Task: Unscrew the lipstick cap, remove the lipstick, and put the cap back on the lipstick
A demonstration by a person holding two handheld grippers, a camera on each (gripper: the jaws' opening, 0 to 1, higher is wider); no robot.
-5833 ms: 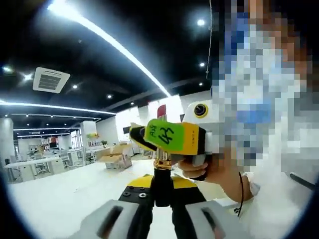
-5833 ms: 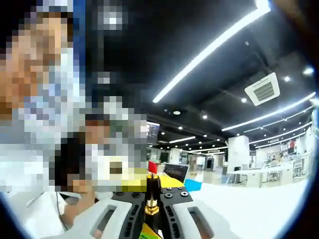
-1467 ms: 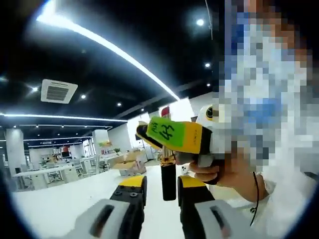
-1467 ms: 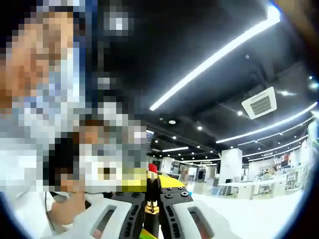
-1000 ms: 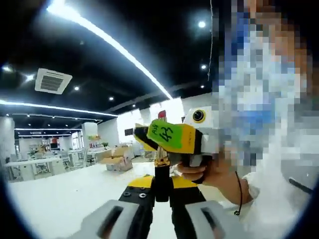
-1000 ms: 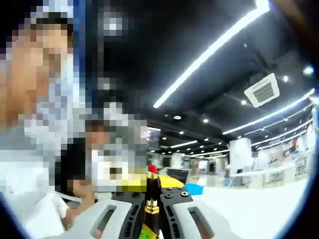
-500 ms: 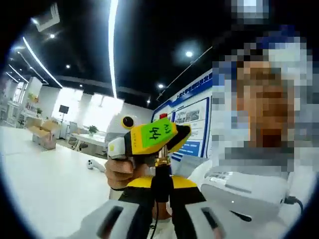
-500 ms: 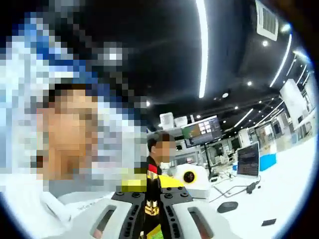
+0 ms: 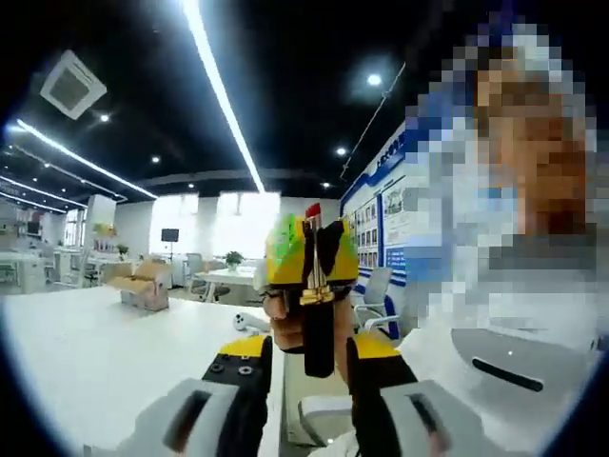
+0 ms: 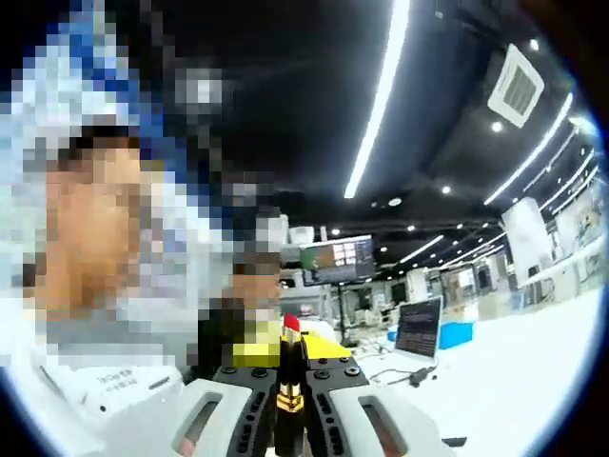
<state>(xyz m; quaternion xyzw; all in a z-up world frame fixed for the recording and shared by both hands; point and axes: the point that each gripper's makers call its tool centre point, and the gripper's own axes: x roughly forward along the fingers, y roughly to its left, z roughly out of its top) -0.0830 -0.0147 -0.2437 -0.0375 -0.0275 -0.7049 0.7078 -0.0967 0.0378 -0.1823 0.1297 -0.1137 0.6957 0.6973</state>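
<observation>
Between the right gripper jaws stands the clamped lipstick; left gripper gapes.

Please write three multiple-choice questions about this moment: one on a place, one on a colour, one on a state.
1. In the left gripper view, where is the black lower end of the lipstick?
A. lying on the white table
B. in the gap between the left gripper's jaws
C. in a cardboard box

2. What colour is the lipstick's tip?
A. red
B. blue
C. white

3. How is the right gripper?
A. open, holding nothing
B. shut on a cable
C. shut on the lipstick

Answers: 1 B, the black end hangs between the two yellow-tipped jaws, which stand apart from it. 2 A, the tip shows red in both views. 3 C, in the right gripper view the lipstick stands clamped between its jaws.
</observation>
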